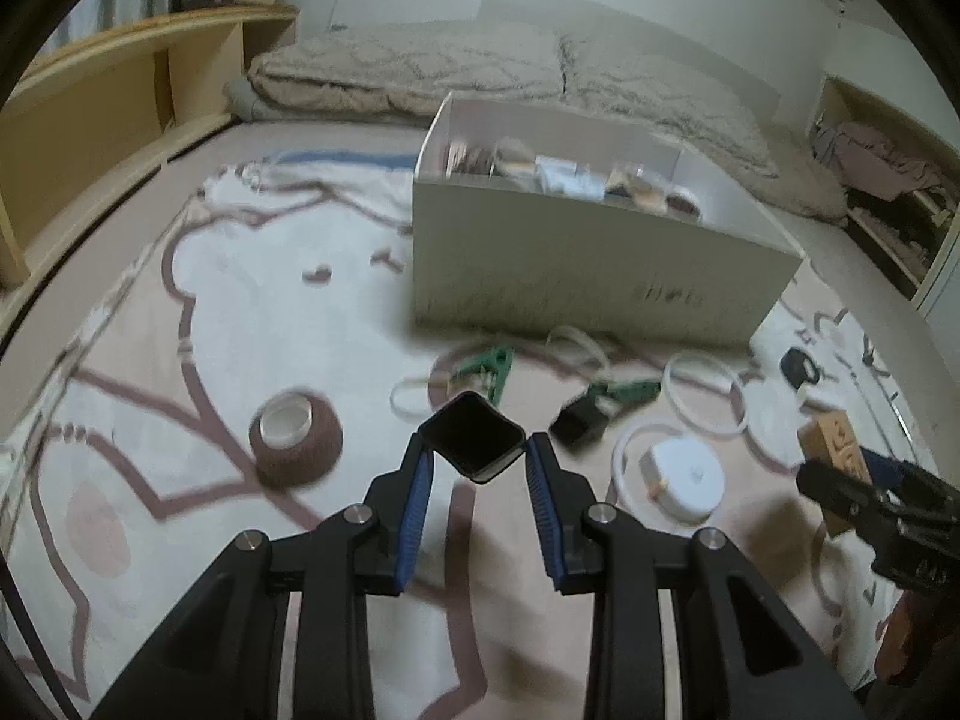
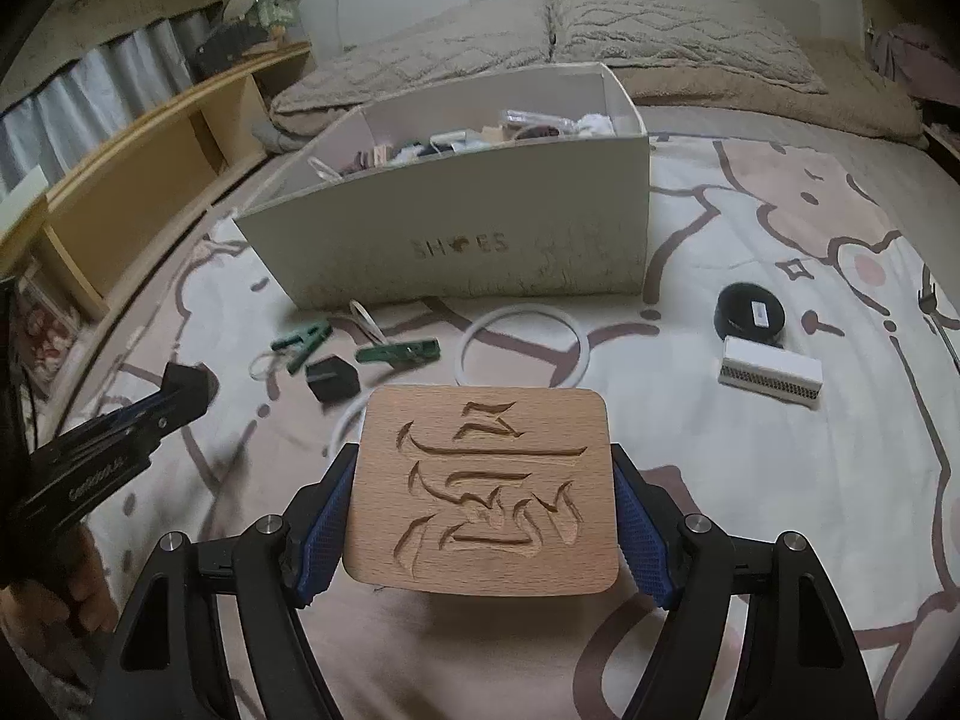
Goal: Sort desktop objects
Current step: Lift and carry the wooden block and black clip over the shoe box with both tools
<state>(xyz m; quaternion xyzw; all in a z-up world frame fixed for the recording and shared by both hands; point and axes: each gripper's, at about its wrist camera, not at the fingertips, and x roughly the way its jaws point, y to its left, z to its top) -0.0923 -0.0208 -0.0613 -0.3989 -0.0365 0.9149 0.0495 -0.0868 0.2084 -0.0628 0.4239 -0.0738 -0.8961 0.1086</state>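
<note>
Shoebox (image 2: 456, 240) ahead — cables (image 2: 519, 351) before it.

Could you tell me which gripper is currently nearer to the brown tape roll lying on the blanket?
Left. The left gripper, holding a small black box, hangs just right of the brown tape roll. The right gripper, gripping the carved wooden block, sits far to its right.

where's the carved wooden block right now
The carved wooden block is clamped in the right claw, held above the patterned bedspread in front of the white shoe box; the left wrist view shows it at far right.
</note>
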